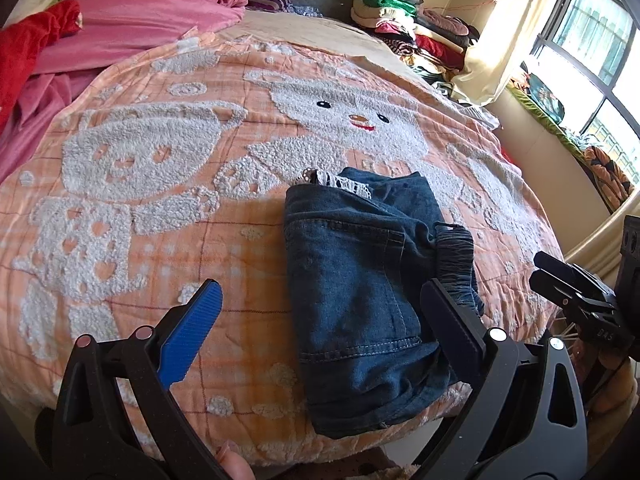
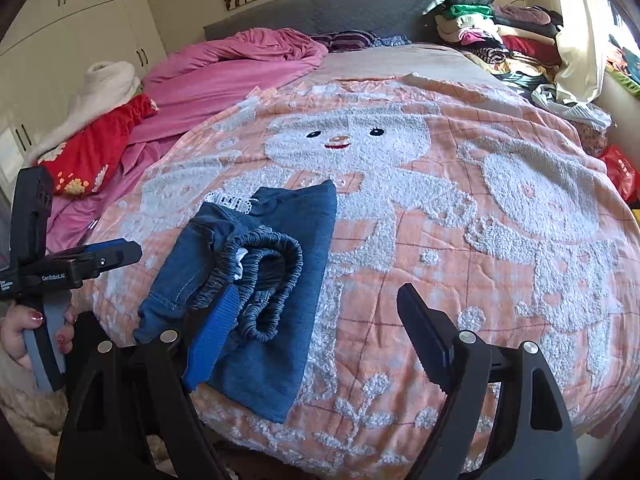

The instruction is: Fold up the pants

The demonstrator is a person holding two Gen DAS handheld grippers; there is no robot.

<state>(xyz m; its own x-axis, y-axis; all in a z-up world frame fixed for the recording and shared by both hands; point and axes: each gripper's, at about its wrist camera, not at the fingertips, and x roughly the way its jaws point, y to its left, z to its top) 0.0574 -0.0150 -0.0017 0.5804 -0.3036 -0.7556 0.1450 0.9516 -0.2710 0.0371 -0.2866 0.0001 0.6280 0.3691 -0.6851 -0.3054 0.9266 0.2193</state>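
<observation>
We see folded pants (image 1: pixel 360 288) near the bed's near edge on an orange bear blanket (image 1: pixel 160 208). Both grippers, left (image 1: pixel 324 332) and right (image 2: pixel 316 328), gape empty. Pink bedding (image 2: pixel 224 76) lies far left, clothes pile (image 2: pixel 492 28) far right.

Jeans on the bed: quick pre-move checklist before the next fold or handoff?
1. Left gripper open, holding nothing: ok.
2. Right gripper open, holding nothing: ok.
3. Jeans folded into a compact bundle lying on the orange blanket: ok.
4. Elastic waistband tucked in: not ok, it lies bunched on top of the bundle.
5. White lace trim tucked in: not ok, it sticks out at the far end.
6. Underside layers flat: cannot tell.
</observation>
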